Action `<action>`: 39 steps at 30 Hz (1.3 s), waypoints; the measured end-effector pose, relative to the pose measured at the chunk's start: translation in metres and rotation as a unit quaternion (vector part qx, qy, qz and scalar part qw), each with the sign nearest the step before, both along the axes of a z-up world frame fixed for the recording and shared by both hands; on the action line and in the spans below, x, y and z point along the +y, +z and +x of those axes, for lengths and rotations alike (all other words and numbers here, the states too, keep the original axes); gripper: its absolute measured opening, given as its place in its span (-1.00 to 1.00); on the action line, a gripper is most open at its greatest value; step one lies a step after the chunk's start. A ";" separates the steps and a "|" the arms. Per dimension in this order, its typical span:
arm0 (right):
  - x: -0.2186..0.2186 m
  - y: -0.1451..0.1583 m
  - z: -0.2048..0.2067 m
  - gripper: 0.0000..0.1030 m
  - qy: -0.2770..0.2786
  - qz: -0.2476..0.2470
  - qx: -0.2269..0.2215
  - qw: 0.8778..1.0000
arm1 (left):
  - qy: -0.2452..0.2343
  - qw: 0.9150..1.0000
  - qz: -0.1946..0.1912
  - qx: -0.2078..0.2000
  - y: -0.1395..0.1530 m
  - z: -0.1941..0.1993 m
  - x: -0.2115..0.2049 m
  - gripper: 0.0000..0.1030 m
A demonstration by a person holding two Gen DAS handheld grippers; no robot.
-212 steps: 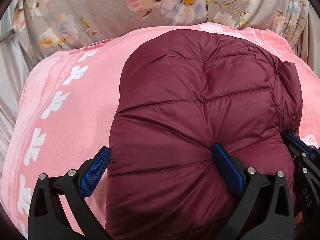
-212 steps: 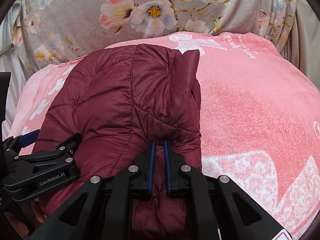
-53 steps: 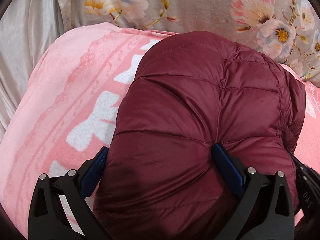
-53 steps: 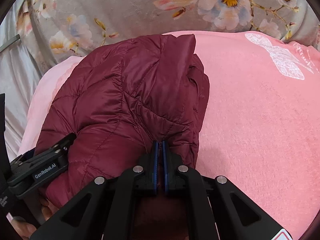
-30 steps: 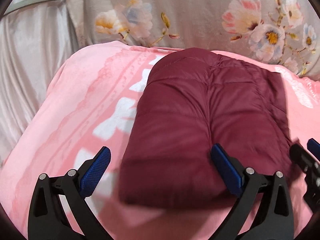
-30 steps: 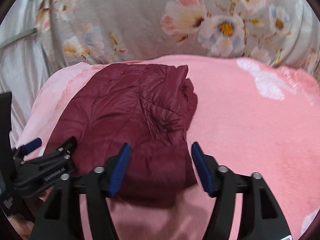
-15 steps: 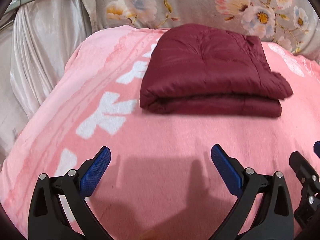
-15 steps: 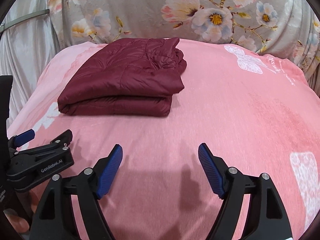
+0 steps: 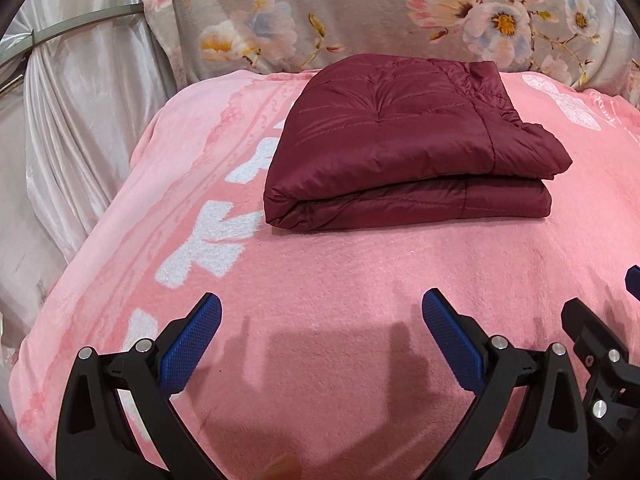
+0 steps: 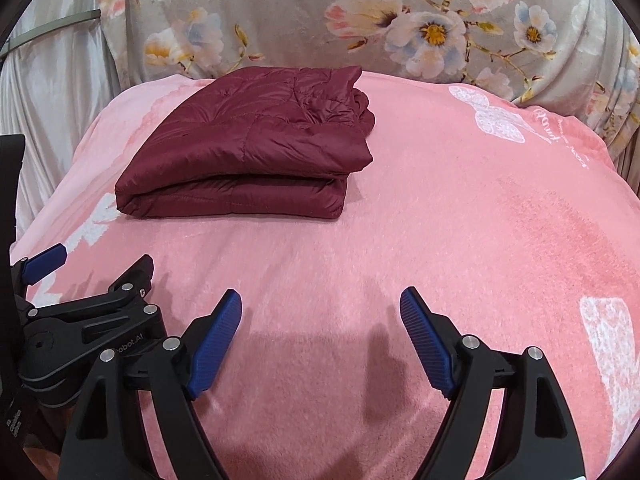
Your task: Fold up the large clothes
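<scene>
Evidently the folding looks finished: the maroon jacket [image 9: 404, 148] lies as a compact folded stack on the far left of the pink blanket [image 9: 360, 280]. The left claw [image 9: 320, 332] and right claw [image 10: 320, 332] both gape wide, empty, near the viewer. Next probably just a tidy-up check.

A pink fleece blanket [image 9: 360, 280] with white printed motifs covers the bed. Along its far edge hangs grey floral fabric [image 10: 304, 12]. At the left edge, pale satin curtains [image 9: 80, 92] drape, gathered by a band.
</scene>
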State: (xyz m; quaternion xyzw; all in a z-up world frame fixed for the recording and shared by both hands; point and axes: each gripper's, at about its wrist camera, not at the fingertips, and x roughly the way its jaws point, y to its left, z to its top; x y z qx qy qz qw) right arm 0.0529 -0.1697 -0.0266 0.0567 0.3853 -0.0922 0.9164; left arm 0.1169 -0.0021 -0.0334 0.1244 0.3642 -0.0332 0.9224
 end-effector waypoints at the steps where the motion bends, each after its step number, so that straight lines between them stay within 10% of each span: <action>1: 0.001 0.000 0.000 0.54 0.001 -0.001 0.000 1.000 | 0.000 1.000 0.000 0.000 0.000 0.000 0.000 0.91; 39: 0.009 0.003 -0.001 0.54 -0.005 -0.031 0.001 1.000 | 0.001 1.000 0.003 -0.006 0.003 -0.002 -0.001 0.90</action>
